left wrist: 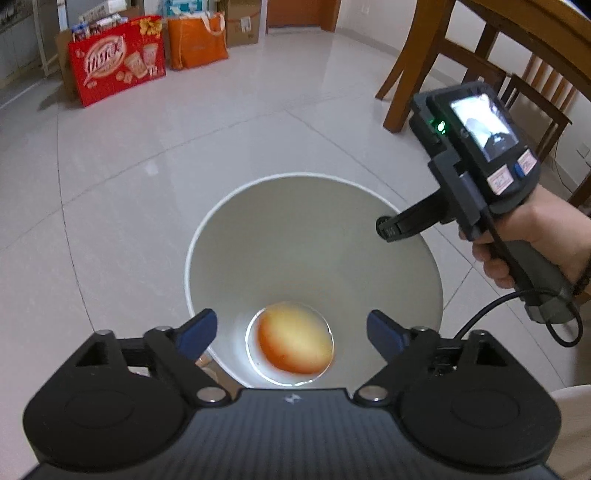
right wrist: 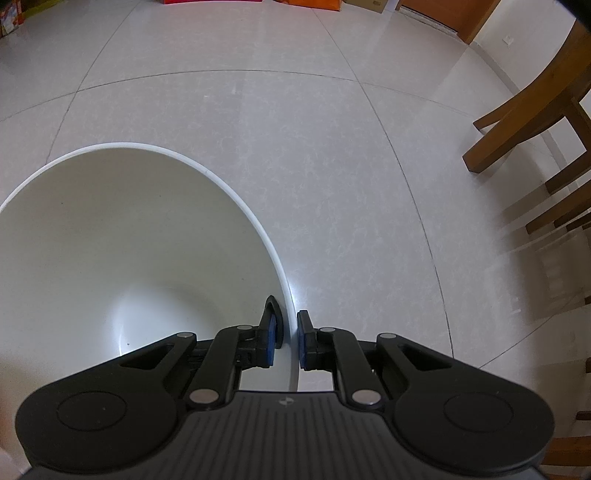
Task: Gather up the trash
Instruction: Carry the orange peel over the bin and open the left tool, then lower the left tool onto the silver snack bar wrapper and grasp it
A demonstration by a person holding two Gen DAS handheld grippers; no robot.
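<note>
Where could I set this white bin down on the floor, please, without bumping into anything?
Bare tile floor lies open between the white bin and the red gift bag and orange bag at the far wall. It is crowded on the right, where the wooden chair legs stand. The right gripper grips the bin's rim; the left gripper is open.

Floor [left wrist: 155,192]: pale glossy tile, thin grey joints. On it, from my left claw's camera: white bin [left wrist: 314,206] at 6 o'clock; red printed box [left wrist: 116,61] at 11; orange bag [left wrist: 197,40] at 12, cardboard box [left wrist: 242,22] beside it; wooden chair legs [left wrist: 406,85] at 2.
</note>
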